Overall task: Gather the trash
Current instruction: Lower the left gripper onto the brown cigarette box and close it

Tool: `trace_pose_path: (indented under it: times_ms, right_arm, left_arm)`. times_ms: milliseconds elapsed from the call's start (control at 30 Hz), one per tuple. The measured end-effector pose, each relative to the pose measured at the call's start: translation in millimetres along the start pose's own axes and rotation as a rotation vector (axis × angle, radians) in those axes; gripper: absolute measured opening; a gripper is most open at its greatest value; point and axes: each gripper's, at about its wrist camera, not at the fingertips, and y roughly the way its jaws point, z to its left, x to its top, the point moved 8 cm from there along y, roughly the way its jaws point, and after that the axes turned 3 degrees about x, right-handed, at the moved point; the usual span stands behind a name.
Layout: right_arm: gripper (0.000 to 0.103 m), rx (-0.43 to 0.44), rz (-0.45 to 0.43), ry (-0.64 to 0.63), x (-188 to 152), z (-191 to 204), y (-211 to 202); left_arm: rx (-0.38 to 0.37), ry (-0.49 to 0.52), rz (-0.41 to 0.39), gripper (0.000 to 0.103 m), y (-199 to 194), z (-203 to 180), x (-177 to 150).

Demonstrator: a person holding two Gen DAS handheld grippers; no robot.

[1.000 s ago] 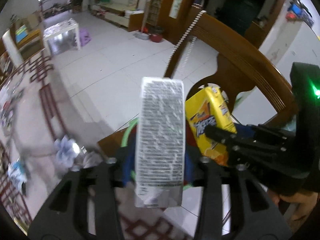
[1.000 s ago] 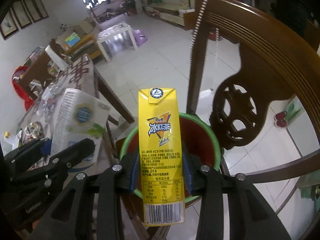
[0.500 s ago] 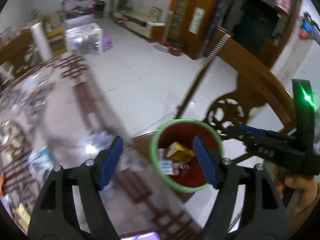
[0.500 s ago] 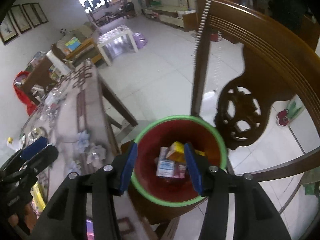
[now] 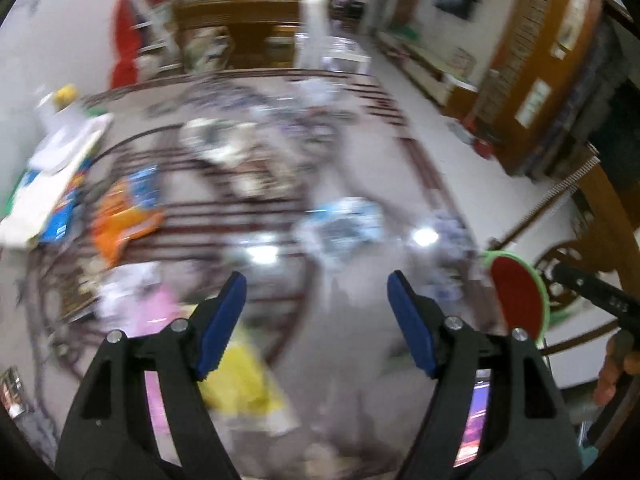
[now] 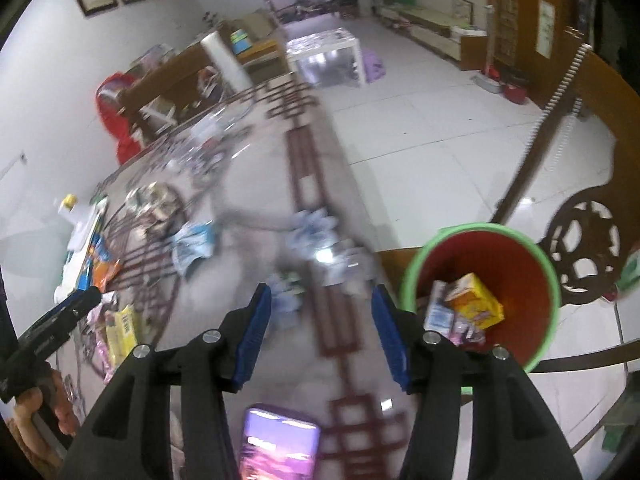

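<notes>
Left hand-held gripper (image 5: pixel 316 300) gapes wide and empty over the littered desk (image 5: pixel 340 360). Right hand-held gripper (image 6: pixel 320 320), jaws just opening, empty; bin (image 6: pixel 548 264) with cartons (image 6: pixel 476 306) at lower right.

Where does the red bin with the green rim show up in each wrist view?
Left wrist: the red bin sits at the right edge, partly cut off behind the gripper's right finger.
Right wrist: the same bin is lower right, cartons visible inside.
Shared landmark: the carved wooden chair back just right of it.
</notes>
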Motion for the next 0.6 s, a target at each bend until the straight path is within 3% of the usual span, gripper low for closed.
trace_pose_path:
  times_ms: [167, 300, 433, 600]
  right_arm:
    - [0.051, 0.020, 0.024, -0.017, -12.1, 59.2, 21.6]
    - [0.051, 0.036, 0.039, -0.040, -24.9, 108.6, 34.1]
    - [0.052, 0.043, 0.045, -0.036, -37.1, 150.2, 43.9]
    - [0.053, 0.039, 0.055, -0.043, -51.4, 184.2, 52.1]
  left_arm:
    - [0.070, -0.031, 0.025, 0.070, -0.8, 93.0, -8.6]
    - [0.080, -0.018, 0.043, 0.070, -0.9, 152.7, -13.4]
    - [0.087, 0.103, 0.092, 0.070, 10.0, 198.4, -17.7]
    - [0.029, 0.242, 0.210, 0.070, 32.9, 231.1, -32.1]
